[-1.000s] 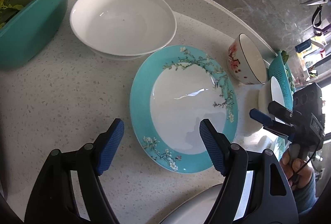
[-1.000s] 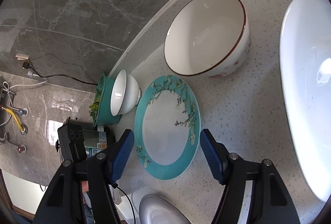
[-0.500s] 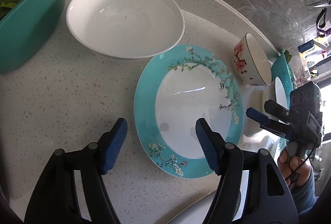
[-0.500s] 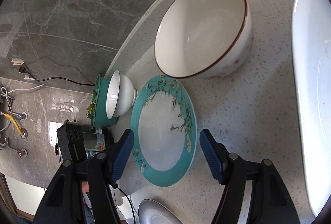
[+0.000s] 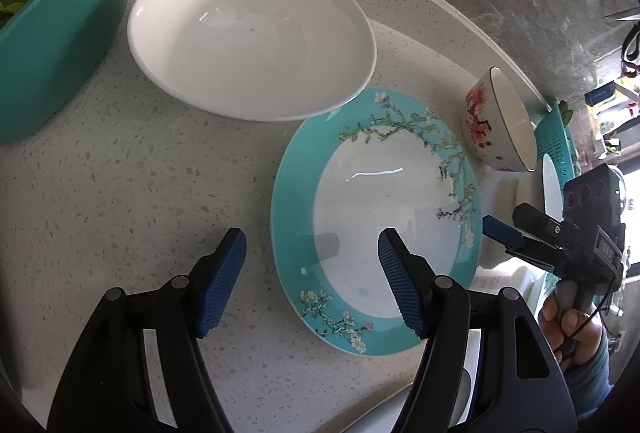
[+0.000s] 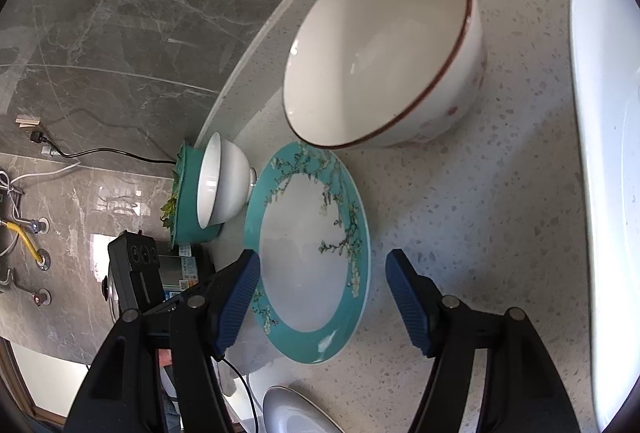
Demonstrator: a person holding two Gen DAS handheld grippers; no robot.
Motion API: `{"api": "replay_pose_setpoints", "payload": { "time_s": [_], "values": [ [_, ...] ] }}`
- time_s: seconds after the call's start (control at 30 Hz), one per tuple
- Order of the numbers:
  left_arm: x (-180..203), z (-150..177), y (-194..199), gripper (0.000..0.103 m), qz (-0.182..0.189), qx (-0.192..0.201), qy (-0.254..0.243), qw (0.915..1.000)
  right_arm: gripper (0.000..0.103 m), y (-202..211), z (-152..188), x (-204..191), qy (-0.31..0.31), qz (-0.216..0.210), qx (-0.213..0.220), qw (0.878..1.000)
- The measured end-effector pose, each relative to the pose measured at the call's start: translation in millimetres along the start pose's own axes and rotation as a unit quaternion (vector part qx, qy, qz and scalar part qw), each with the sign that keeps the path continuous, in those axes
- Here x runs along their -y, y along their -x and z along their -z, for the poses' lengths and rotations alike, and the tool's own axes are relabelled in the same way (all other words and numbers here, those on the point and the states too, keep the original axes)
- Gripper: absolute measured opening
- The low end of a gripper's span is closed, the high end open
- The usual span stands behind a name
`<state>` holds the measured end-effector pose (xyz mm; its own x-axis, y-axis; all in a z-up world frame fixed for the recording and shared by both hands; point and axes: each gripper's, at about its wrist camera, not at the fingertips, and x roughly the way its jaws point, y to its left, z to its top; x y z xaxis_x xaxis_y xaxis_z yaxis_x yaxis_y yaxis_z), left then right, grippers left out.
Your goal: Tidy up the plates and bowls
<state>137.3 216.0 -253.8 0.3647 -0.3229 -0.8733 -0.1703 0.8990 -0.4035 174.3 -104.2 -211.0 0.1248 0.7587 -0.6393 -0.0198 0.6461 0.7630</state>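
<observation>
Closer now than a second ago, the left tongs (image 5: 312, 249) have just narrowed a little but stay apart, straddling the near left rim of the teal-rimmed plate (image 5: 376, 221) without touching it. Right tongs (image 6: 322, 273) stand apart over the same plate at frame centre. White bowl (image 5: 252, 33) overlaps its upper edge; flowered bowl (image 5: 498, 121) sits right on the speckled counter (image 5: 120, 193).

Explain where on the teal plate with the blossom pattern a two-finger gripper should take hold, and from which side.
Grip the teal plate by its raised teal rim, one finger above and one below. It lies flat on the counter, so only the edge gives purchase. Probably come from the near side, where the left gripper already straddles the rim; at the far side the white bowl overhangs it.
</observation>
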Motion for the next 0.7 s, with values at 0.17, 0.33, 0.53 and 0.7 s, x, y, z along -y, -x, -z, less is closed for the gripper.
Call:
{"api": "replay_pose_setpoints", "payload": {
  "time_s": [0.17, 0.33, 0.53, 0.7],
  "values": [
    [-1, -3, -2, 0.061, 0.002, 0.003, -0.002, 1.0000, 0.067, -3, 0, 2, -0.004, 0.001, -0.006, 1.000],
    [-1, -5, -4, 0.032, -0.006, 0.001, -0.009, 0.9999, 0.062, -6, -1, 3, -0.009, 0.010, -0.011, 1.000],
    [-1, -6, -4, 0.031, -0.007, -0.003, -0.016, 0.9998, 0.058, -10, -2, 2, -0.006, 0.012, -0.020, 1.000],
    [-3, -6, -3, 0.024, -0.013, -0.003, -0.017, 0.9998, 0.049, -17, -1, 1, -0.006, 0.012, -0.035, 0.999]
  ]
}}
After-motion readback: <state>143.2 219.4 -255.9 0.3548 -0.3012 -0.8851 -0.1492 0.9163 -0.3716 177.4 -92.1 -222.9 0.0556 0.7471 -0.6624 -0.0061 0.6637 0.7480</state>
